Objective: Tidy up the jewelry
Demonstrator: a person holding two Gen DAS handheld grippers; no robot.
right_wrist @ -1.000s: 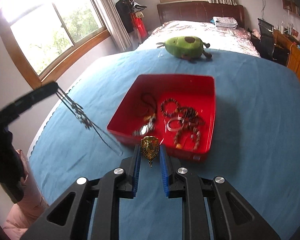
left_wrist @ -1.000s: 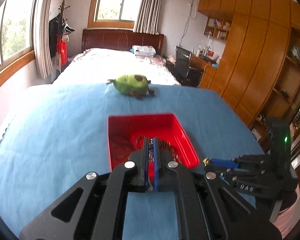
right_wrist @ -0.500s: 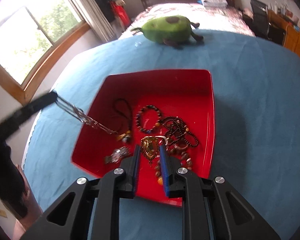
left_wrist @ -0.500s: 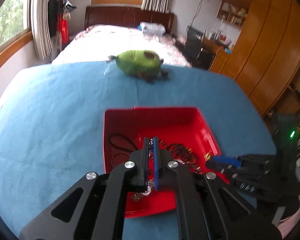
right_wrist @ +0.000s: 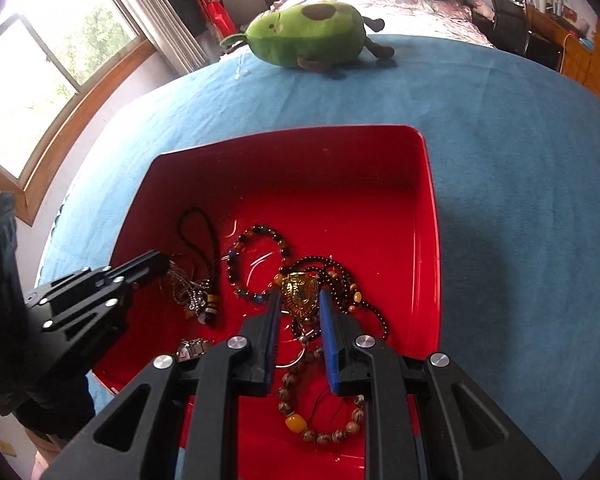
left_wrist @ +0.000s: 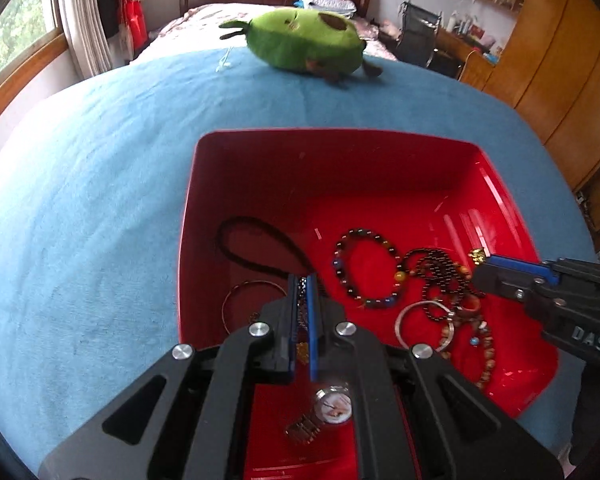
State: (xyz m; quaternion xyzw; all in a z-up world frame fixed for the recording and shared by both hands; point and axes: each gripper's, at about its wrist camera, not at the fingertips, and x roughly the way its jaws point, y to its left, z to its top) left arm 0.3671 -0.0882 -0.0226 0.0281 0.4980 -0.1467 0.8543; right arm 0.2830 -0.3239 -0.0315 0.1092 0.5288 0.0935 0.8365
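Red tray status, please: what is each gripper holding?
Left gripper shut on silver chain. Right gripper shut on gold pendant. Both over red tray.

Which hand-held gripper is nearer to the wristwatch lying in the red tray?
Left. The left hand-held gripper, shut on a silver chain, hangs almost directly over the wristwatch at the red tray's near-left corner. The right hand-held gripper, holding a gold pendant, is farther toward the tray's middle.

left wrist: close above red tray (left_wrist: 500, 196) | right wrist: likewise | shared: tray
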